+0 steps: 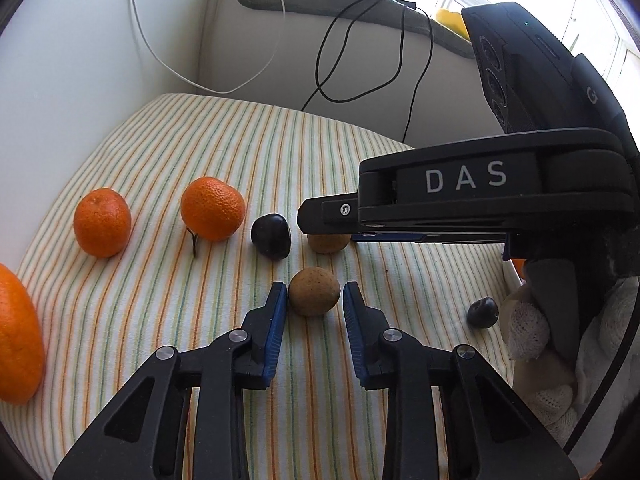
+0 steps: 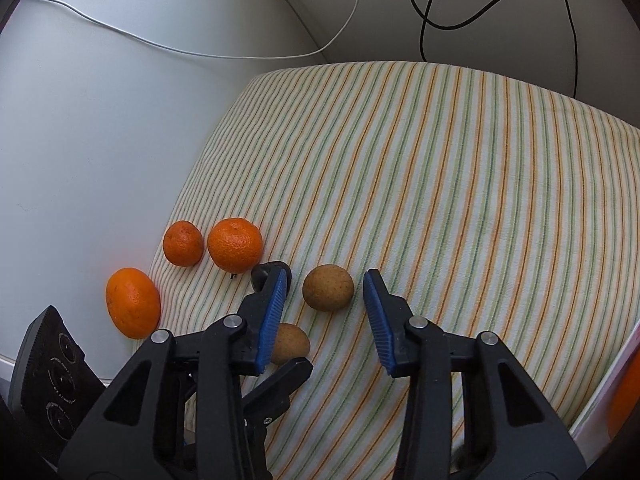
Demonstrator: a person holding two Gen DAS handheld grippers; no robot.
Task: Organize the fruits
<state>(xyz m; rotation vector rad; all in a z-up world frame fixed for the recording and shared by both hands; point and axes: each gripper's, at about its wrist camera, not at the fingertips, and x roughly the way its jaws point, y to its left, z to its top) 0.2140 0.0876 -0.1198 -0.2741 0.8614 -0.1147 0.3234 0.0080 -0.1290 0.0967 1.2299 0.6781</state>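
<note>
Three oranges lie in a row on the striped cloth [image 1: 248, 148]: one at the far left edge [image 1: 16, 336], a second [image 1: 102, 222] and a third [image 1: 212, 208]. A dark plum [image 1: 271, 235] sits beside them, and another plum [image 1: 483, 312] lies at the right. My left gripper [image 1: 314, 300] is open, its blue pads either side of a brown round fruit [image 1: 314, 291]. My right gripper [image 2: 326, 294] is open around a second brown fruit [image 2: 328, 287], which also shows in the left wrist view [image 1: 328, 243] under that gripper's body [image 1: 460, 200]. The oranges [image 2: 235, 245] also show in the right wrist view.
White walls stand behind and left of the cloth-covered surface [image 2: 440, 160]. Black cables [image 1: 360, 60] and a white cable [image 1: 168, 60] hang at the back. A gloved hand [image 1: 532, 332] holds the right gripper. An orange object [image 2: 624, 400] lies beyond the cloth's right edge.
</note>
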